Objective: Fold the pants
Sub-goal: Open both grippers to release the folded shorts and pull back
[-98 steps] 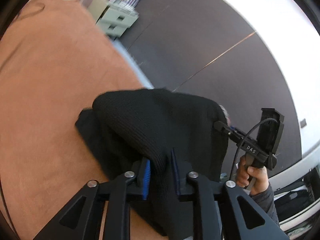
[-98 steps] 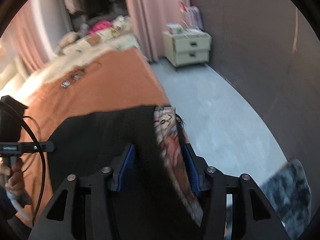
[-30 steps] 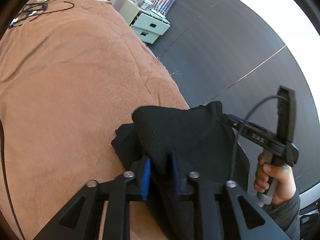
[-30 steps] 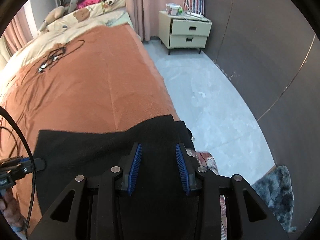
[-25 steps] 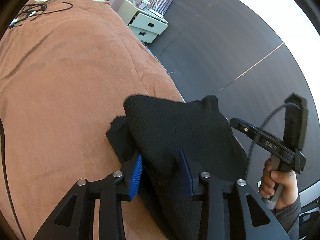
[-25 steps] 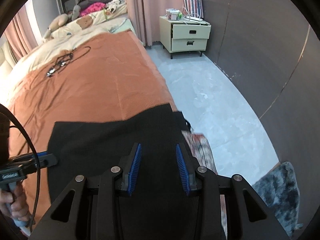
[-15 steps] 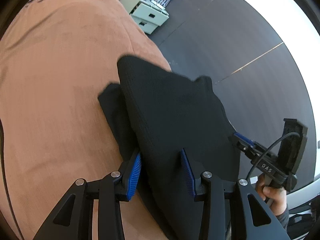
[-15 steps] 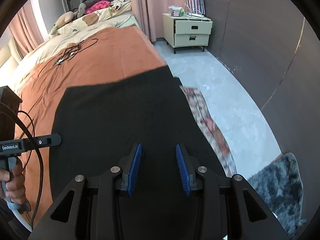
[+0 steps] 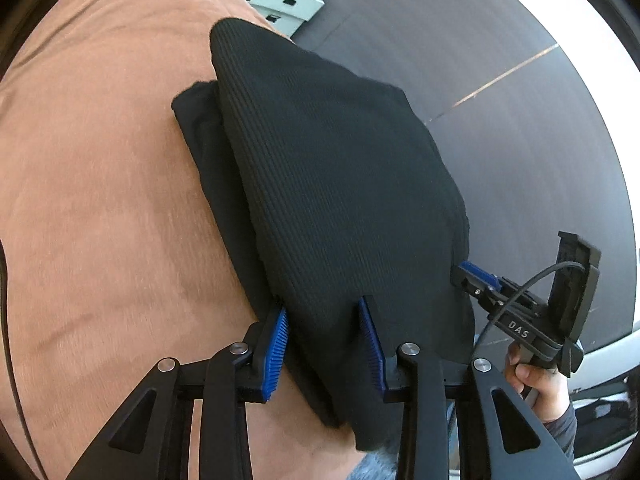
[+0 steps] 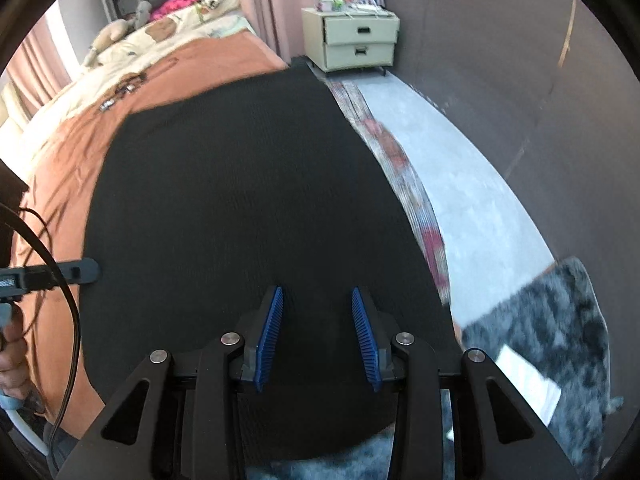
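Brown bedspread [image 9: 100,200] is carrying the black pants [image 9: 340,184]; we're seeing cloth between the closing left gripper [image 9: 326,344] jaws; right gripper [image 10: 316,336] is standing apart over them.

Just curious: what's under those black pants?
The pants lie on an orange blanket on the bed. A patterned cloth peeks out alongside; anything beneath is covered.
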### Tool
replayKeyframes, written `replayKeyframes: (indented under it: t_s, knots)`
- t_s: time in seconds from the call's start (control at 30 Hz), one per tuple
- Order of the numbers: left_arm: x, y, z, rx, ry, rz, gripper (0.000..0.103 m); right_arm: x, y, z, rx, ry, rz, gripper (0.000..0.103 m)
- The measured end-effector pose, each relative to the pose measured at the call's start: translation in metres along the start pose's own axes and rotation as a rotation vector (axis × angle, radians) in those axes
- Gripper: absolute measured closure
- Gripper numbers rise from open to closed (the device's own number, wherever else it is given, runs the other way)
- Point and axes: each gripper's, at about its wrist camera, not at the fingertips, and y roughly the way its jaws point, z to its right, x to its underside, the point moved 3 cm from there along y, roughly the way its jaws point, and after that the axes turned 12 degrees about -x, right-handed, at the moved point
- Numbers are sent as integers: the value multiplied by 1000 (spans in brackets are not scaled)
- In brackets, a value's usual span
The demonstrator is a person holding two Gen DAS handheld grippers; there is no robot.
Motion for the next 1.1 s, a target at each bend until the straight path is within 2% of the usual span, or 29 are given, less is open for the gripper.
replayKeyframes:
  t_s: [0.23,0.27,0.3,0.37,0.4,0.47,0.53,0.6,0.67,0.8,1.1]
  knots:
    - [15,-24,10,-40,43,32,65,4,-39,-12,-12,51,44,69]
    - [16,-31,10,-44,45,39,64,4,-47,-17,-8,52,52,62]
    - [13,-33,11,-44,46,43,60,5,-51,-20,-3,51,62,47]
    - [14,-46,11,-52,52,64,50,9,-66,-31,15,50,96,27]
    - [15,-52,12,-58,57,78,44,11,-74,-36,16,49,113,22]
    - [19,-68,12,-65,68,109,35,13,-90,-48,14,55,137,20]
    - [21,-82,11,-71,73,136,20,19,-103,-59,24,55,157,15]
    - [25,-101,9,-90,79,178,12,30,-114,-72,33,58,172,5]
    - [30,-120,6,-102,101,221,7,40,-126,-86,31,65,190,0]
    - [47,-155,9,-112,143,284,0,59,-146,-114,59,48,225,0]
    - [77,-231,-8,-148,165,402,0,95,-178,-160,66,12,301,0]
